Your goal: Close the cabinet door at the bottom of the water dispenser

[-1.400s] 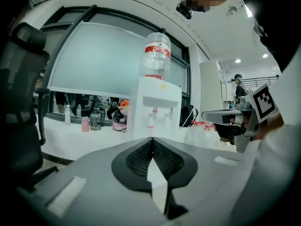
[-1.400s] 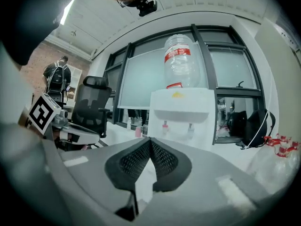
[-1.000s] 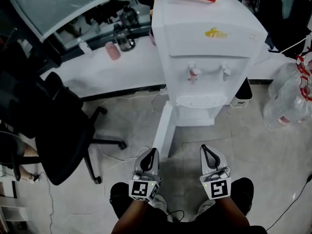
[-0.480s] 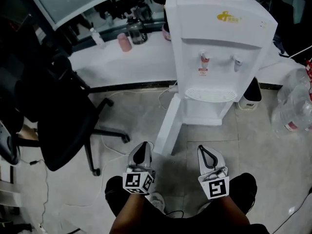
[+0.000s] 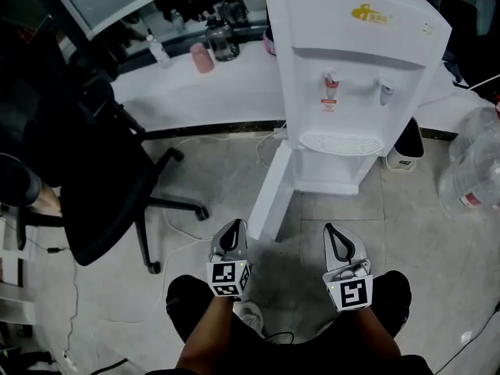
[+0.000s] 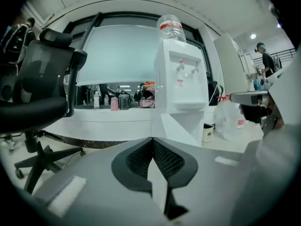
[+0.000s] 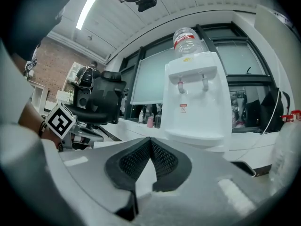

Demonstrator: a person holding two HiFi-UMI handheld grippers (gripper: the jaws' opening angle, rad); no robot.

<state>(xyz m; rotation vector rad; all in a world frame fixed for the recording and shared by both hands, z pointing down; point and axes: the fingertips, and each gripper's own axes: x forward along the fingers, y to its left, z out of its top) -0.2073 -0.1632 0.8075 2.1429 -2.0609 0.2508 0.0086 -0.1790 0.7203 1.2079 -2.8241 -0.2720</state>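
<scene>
- The left gripper point(image 5: 237, 228) has its jaws together with nothing between them, and points at the water dispenser point(image 5: 355, 76), well short of it.
- The right gripper point(image 5: 333, 231) is the same, level beside the left.

No word or number can be read anywhere. The water dispenser point(image 5: 355, 69) carries a yellow logo point(image 5: 371, 12) high on its front, with letters too small to make out. A tiny pale sticker point(image 5: 427, 28) sits near its upper right corner, and a red and white label point(image 5: 330, 103) sits under the left tap, its print illegible. The bottle point(image 6: 170, 25) on top wears a red band that is also unreadable. Black and white square markers, patterns rather than letters, sit on the cubes of the left gripper point(image 5: 236, 229) and the right gripper point(image 5: 331, 231). A clear plastic container point(image 5: 473, 162) on the floor beside the dispenser shows a blurred red and white tag point(image 5: 469, 200).
</scene>
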